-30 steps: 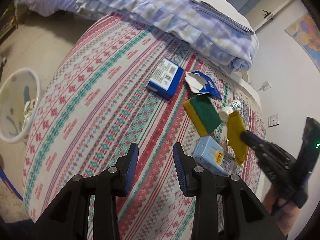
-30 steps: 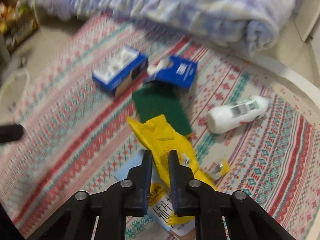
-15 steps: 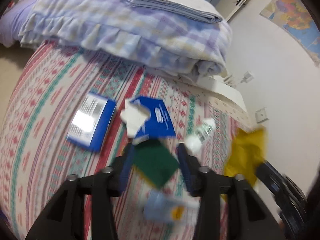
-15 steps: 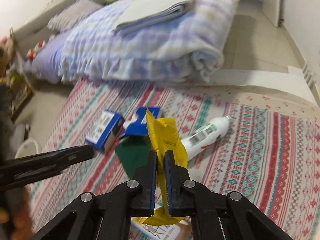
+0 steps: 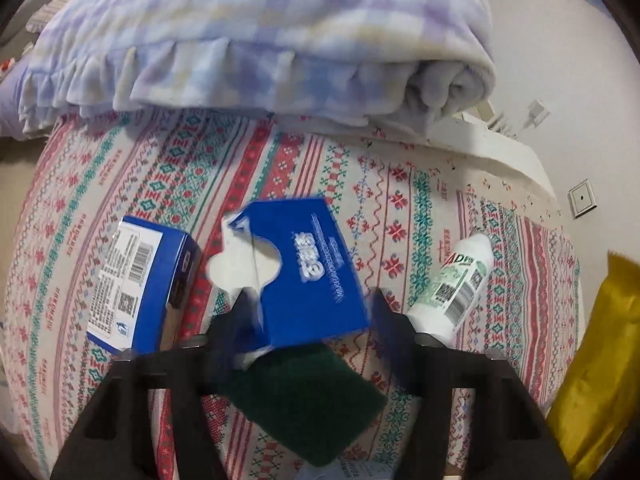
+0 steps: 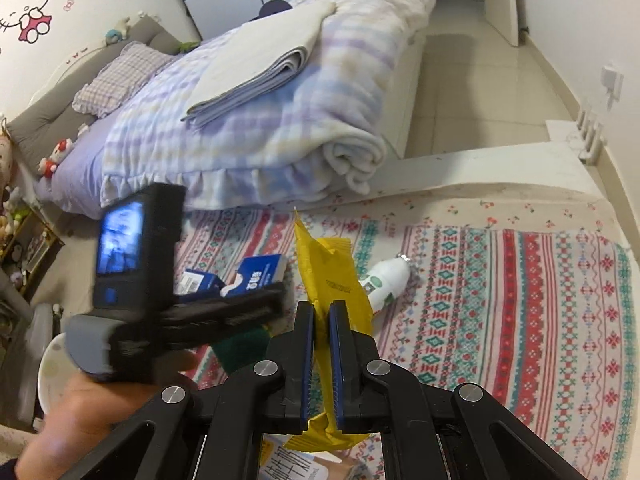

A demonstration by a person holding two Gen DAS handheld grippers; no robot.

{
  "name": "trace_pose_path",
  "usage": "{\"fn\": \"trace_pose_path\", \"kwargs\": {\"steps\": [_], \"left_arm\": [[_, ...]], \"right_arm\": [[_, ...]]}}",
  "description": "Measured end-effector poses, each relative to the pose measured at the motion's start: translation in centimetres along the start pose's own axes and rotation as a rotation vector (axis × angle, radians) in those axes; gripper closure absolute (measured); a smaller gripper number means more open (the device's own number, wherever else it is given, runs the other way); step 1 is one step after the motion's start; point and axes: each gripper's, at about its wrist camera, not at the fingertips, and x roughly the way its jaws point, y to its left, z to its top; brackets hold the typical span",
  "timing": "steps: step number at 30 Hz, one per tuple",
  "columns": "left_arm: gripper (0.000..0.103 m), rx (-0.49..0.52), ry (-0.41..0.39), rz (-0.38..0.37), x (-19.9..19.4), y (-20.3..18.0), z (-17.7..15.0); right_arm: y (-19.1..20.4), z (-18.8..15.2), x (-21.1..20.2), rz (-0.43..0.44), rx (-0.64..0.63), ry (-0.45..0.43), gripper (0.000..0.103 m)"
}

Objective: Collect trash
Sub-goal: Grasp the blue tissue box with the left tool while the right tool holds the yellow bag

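While a folded plaid blanket (image 5: 256, 36) fills the 12 o'clock half of the left wrist view, a patterned red-and-green mat (image 5: 400, 184) spreads below it w/ the litter on top. Blue tissue pack (image 5: 312, 276), torn open w/ white paper showing, sits at centre, between the fingers of the left gripper (image 5: 308, 312); its jaws have just been opening and stand about half wide, pads either side of the pack, not clearly pressing on it. Blue box (image 5: 140, 280) w/ barcode lies at 9 o'clock, just beside the pack. Dark green scouring pad (image 5: 304, 400) lies at 6 o'clock, its top edge tucked under the pack. White bottle (image 5: 456, 284) lies on its side at 3 o'clock, near the gripper's right finger.

Right wrist view: right gripper (image 6: 320, 360) is clamped narrow on a yellow wrapper (image 6: 332, 276), which stands up from the jaws toward 12 o'clock, lifted off the mat, w/ its lower end hanging below the pads. A hand (image 6: 92, 412) at 8 o'clock holds the left gripper's handle. Same wrapper shows at 4 o'clock in the left wrist view.
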Motion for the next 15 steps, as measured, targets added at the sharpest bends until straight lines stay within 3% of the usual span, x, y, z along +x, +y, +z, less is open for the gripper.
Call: {"fn": "trace_pose_path", "kwargs": {"steps": [3, 8, 15], "left_arm": [[0.052, -0.003, -0.046, -0.029, -1.3, 0.8, -0.4], [0.053, -0.066, -0.07, -0.134, -4.3, 2.6, -1.2], [0.053, -0.088, -0.107, -0.184, -9.6, 5.6, -3.0]], "right_arm": [[0.3, 0.0, 0.0, 0.003, -0.008, -0.003, 0.097], [0.6, 0.0, -0.3, 0.013, -0.014, -0.014, 0.097], [1.3, 0.2, -0.9, 0.037, -0.01, -0.035, 0.097]]}}
